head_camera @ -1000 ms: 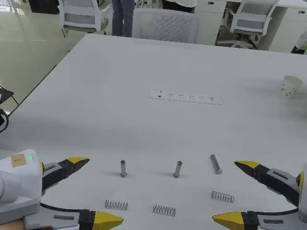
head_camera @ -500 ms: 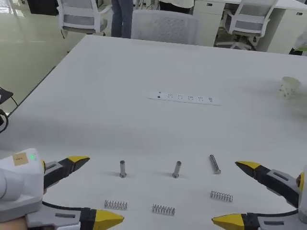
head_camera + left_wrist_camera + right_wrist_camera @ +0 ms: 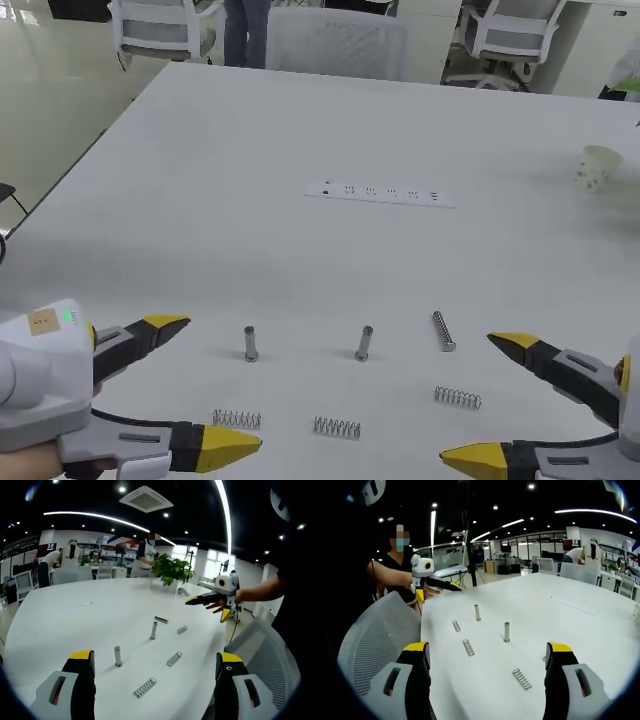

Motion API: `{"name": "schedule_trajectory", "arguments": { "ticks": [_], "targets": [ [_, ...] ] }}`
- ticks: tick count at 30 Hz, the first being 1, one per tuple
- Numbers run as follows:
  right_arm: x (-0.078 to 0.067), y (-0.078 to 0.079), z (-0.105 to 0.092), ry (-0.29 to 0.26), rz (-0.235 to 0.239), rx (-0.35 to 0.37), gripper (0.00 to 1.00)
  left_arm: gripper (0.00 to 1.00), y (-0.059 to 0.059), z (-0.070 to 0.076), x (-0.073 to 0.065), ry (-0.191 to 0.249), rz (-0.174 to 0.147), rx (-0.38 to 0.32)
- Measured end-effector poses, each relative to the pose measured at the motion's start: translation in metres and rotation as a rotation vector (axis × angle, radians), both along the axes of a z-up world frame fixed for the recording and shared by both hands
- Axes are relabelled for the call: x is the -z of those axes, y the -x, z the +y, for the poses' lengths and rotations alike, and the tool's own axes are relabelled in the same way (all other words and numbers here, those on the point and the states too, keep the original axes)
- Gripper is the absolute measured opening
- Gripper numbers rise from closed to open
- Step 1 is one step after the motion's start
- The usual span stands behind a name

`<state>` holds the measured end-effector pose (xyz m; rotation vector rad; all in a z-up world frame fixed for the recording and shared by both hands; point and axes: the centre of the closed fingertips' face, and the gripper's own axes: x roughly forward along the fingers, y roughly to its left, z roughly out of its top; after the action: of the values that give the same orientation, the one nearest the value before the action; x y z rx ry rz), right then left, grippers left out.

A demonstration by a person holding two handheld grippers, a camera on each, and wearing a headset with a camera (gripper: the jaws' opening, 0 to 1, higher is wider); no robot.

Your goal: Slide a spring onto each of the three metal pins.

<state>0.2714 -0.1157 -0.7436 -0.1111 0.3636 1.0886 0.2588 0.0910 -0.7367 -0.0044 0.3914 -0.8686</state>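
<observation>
the headset camera dipped, so the bench (image 3: 300, 150) and all on it slid a little up the head view. measured against the right-hand spring (image 3: 457, 397), the right tool (image 3: 487, 650) ended slightly nearer the person than a second before.

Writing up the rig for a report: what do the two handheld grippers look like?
The left gripper and right gripper match: long grey jaws tapering to pointed yellow tips, black behind the tips. The left one's white body carries a green light and a tan sticker. The person wears a dark top.
</observation>
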Motion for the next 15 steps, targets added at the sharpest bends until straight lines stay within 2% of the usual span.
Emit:
{"name": "schedule_trajectory", "arguments": {
  "ticks": [6, 15],
  "targets": [
    [0.0031, -0.0009, 0.0024, 0.002, 0.001, -0.009, 0.96, 0.98, 0.0014, -0.0010, 0.0035, -0.004, 0.006, 0.004],
    [0.0058, -0.0019, 0.0060, 0.009, -0.002, -0.021, 0.95, 0.98, -0.0005, 0.0021, -0.0003, -0.003, 0.001, -0.009]
  ]
}}
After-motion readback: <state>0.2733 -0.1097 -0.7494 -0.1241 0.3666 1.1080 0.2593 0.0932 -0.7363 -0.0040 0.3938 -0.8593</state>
